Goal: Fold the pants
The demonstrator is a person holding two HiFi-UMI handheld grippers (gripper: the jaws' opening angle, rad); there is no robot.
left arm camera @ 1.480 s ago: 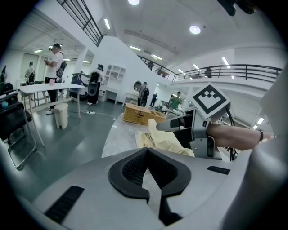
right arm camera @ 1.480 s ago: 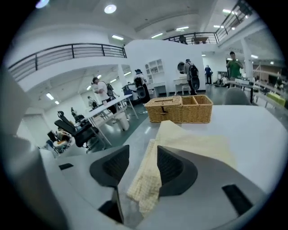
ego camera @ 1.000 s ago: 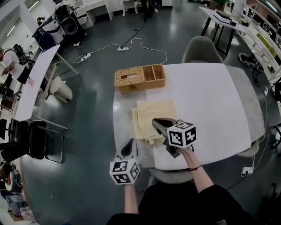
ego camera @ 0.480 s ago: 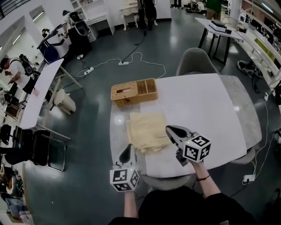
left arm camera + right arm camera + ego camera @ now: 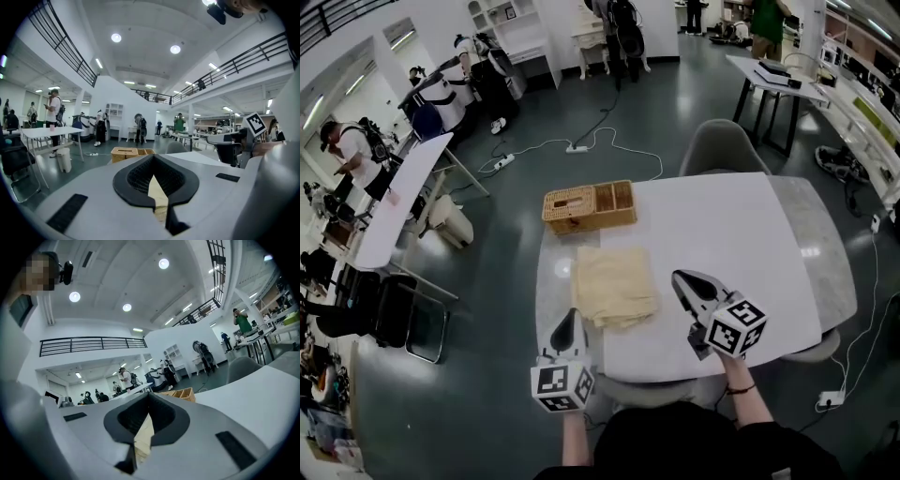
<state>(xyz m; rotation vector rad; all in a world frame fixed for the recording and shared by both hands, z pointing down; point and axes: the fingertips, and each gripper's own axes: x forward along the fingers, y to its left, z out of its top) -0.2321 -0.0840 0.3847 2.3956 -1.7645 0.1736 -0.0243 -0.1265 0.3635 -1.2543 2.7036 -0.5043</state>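
Observation:
The cream pants [image 5: 614, 286] lie folded in a rough square on the left part of the white table [image 5: 722, 225]. My left gripper [image 5: 569, 317] hangs off the table's near left corner, just short of the pants, jaws shut and empty. To the right of the pants, my right gripper [image 5: 684, 279] is raised over the table, also shut on nothing. In the left gripper view the left gripper [image 5: 153, 174] shows a strip of the pants [image 5: 158, 199] through the slit between its pads. The right gripper [image 5: 149, 414] shows the pants [image 5: 143, 439] the same way.
A wicker basket [image 5: 589, 206] with compartments stands at the table's far left edge, beyond the pants. A grey chair [image 5: 727, 145] sits at the far side. Power cables [image 5: 581, 147] run over the floor. People and desks stand further off at the left.
Both grippers have drawn back from the pants toward me and risen. The right one, earlier over the pants' near edge, has moved off to the right. The pants stay folded on the table.

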